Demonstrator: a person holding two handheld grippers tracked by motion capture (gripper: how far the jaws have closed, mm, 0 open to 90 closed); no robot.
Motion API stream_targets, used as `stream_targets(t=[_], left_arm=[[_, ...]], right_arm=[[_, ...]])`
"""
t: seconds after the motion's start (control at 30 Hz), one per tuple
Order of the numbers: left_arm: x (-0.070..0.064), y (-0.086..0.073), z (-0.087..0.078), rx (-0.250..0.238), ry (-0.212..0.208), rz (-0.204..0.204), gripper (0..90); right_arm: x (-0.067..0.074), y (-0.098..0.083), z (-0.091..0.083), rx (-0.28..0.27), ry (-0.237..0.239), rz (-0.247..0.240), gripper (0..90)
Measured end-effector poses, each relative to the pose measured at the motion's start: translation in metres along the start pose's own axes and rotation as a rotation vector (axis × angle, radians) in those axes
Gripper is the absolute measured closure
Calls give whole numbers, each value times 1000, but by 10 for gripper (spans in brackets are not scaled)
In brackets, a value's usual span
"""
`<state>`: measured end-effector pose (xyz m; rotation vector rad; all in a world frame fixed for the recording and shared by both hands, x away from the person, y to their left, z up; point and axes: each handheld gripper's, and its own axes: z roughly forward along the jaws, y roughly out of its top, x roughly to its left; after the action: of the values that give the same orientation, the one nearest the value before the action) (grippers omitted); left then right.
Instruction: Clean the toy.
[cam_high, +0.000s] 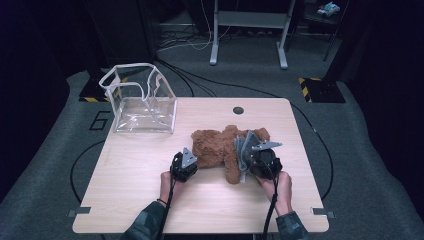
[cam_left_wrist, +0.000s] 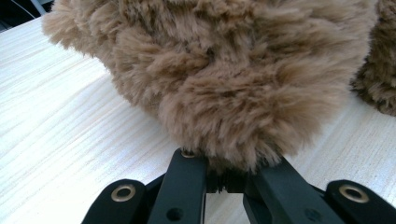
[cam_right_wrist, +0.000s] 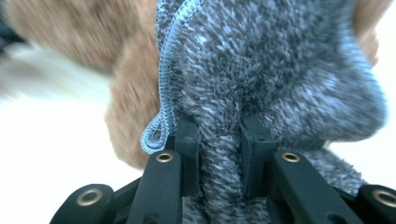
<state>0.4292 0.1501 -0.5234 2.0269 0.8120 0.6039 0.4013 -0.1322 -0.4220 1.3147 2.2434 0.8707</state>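
High view, toy: we see the brown plush bear (cam_high: 220, 147) lying flat mid-worktop (cam_high: 130, 165), likely so both claws can reach it.
High view, claws: our left claw (cam_high: 186, 165) meets the bear's near limb; our right claw (cam_high: 252, 157) lifts a grey cloth (cam_high: 242, 150) beside it.
Left claw view: jaws nipped tight on a tuft of tan fur (cam_left_wrist: 224, 84), probably pinning the bear.
Right claw view: jaws clamp a fold of nubbly, blue-edged cloth (cam_right_wrist: 261, 60).
Background: a clear bag (cam_high: 142, 102) stands open at the far-left corner.

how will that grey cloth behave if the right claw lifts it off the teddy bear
The grey cloth is probably floppy: it bunches and folds between the right claw. Its fuzzy pile likely grips rather than slips, and may drag on the teddy bear fur.
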Motion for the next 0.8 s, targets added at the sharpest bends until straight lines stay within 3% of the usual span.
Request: stream_targets(t=[0.03,0.13,0.33,0.37,0.43,0.8], left_arm=[[0,0,0,0,0,0,881],[0,0,0,0,-1,0,881],[0,0,0,0,-1,-1,881],[0,0,0,4,0,2,881],[0,0,0,4,-2,4,881],[0,0,0,3,-1,3,881]], right_arm=[[3,4,-3,-4,1,19,725],[9,19,-2,-39,18,-1,723],[25,33,22,-6,38,-15,719],[29,32,34,16,41,-18,718],[33,30,39,24,43,-17,719],[47,-6,30,76,81,-52,721]])
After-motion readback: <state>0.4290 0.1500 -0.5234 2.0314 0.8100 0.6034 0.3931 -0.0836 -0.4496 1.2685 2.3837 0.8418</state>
